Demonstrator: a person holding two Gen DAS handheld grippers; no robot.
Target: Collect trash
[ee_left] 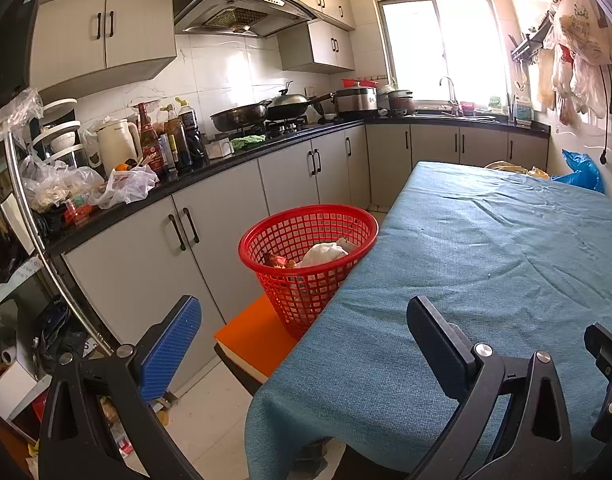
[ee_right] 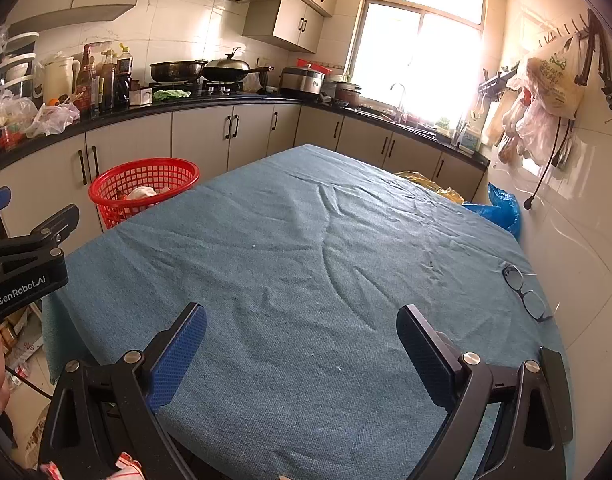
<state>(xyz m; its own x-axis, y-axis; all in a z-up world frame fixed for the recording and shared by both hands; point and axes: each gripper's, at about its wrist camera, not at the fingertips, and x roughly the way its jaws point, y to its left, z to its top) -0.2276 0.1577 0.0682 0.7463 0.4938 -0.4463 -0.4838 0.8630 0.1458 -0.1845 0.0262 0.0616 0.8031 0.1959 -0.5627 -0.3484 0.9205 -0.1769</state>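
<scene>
A red mesh basket [ee_left: 306, 256] stands on an orange stool [ee_left: 253, 344] at the left edge of the table; it also shows in the right wrist view [ee_right: 141, 188]. It holds a crumpled white tissue [ee_left: 326, 252] and some wrappers [ee_left: 275, 260]. The table has a blue-green cloth [ee_right: 306, 280]. My left gripper [ee_left: 301, 344] is open and empty, near the table's left front corner, short of the basket. My right gripper [ee_right: 301, 344] is open and empty above the cloth's near end. The left gripper's body [ee_right: 21, 264] shows at the left in the right wrist view.
Black-framed glasses [ee_right: 524, 292] lie at the table's right edge. A yellow bag [ee_right: 430, 186] and a blue bag [ee_right: 500, 208] sit past the far right corner. The black kitchen counter [ee_left: 209, 172] holds bottles, plastic bags, pans and a cooker. Plastic bags [ee_right: 546, 92] hang on the right wall.
</scene>
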